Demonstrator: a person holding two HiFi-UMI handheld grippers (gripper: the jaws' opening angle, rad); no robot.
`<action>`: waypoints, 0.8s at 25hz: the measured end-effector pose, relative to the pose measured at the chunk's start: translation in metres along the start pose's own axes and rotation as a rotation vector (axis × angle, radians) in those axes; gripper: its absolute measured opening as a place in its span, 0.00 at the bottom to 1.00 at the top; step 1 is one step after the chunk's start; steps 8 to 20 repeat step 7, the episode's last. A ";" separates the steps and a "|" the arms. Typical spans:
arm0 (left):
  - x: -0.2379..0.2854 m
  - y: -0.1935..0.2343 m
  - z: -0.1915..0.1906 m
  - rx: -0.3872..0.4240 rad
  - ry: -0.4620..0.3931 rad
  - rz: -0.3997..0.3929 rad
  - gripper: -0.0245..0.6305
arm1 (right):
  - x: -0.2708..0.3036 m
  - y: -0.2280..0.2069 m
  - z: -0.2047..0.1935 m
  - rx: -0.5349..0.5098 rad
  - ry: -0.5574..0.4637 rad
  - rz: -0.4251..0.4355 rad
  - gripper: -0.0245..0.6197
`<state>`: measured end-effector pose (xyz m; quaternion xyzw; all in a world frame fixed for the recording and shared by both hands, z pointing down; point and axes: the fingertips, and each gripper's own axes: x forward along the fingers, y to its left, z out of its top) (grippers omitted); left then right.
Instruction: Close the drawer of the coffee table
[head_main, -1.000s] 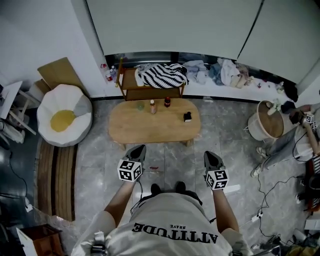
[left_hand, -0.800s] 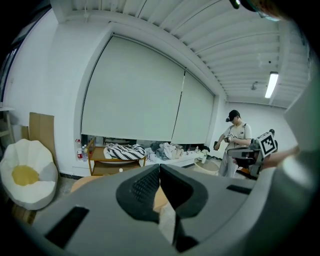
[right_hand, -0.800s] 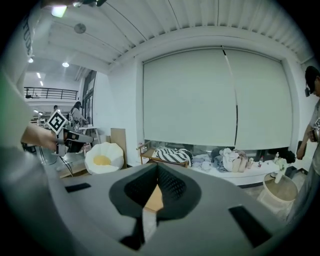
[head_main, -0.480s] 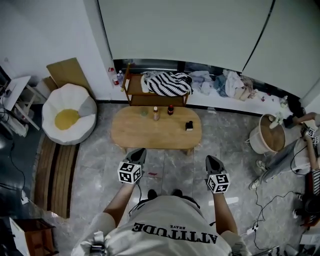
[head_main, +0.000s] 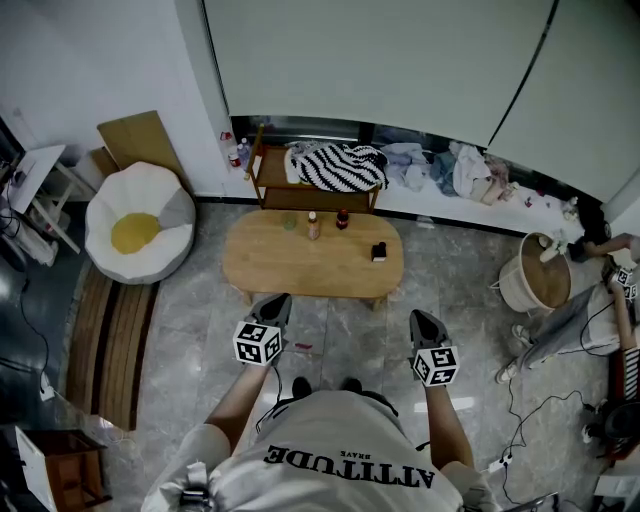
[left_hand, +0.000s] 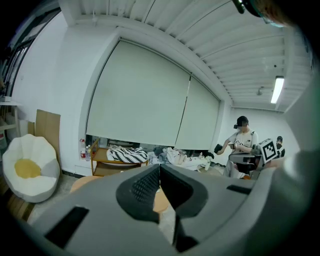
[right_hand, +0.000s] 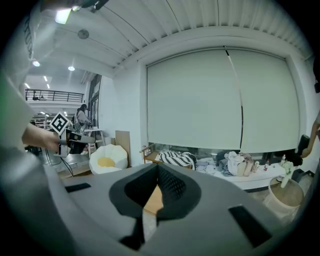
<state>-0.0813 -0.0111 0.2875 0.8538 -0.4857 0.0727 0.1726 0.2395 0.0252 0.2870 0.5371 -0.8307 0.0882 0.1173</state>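
The oval wooden coffee table (head_main: 300, 268) stands on the grey floor ahead of me, with two small bottles (head_main: 313, 225), a greenish cup and a small black item (head_main: 378, 252) on top. No drawer shows from this angle. My left gripper (head_main: 276, 303) and right gripper (head_main: 421, 320) hover side by side over the floor, short of the table's near edge and touching nothing. Both are shut and hold nothing. In the left gripper view the left gripper (left_hand: 159, 168) points level over the table, and in the right gripper view the right gripper (right_hand: 157, 169) does the same.
A low wooden shelf (head_main: 262, 188) with a striped blanket (head_main: 335, 165) stands behind the table at the wall. A white and yellow beanbag (head_main: 138, 222) lies at left, a round wood-topped tub (head_main: 532, 272) and another person (head_main: 612, 290) at right. Cables trail on the floor.
The head view has shifted a little, so the table and wall sit slightly lower in the picture. Both grippers stay shut and nearly in place.
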 end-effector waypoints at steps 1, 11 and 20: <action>0.000 0.000 0.001 0.001 -0.001 0.001 0.07 | 0.000 -0.001 0.000 0.001 -0.001 0.000 0.07; 0.000 -0.003 -0.001 -0.005 0.000 0.009 0.07 | -0.004 -0.005 -0.001 0.006 -0.004 -0.003 0.07; 0.000 -0.003 -0.001 -0.005 0.000 0.009 0.07 | -0.004 -0.005 -0.001 0.006 -0.004 -0.003 0.07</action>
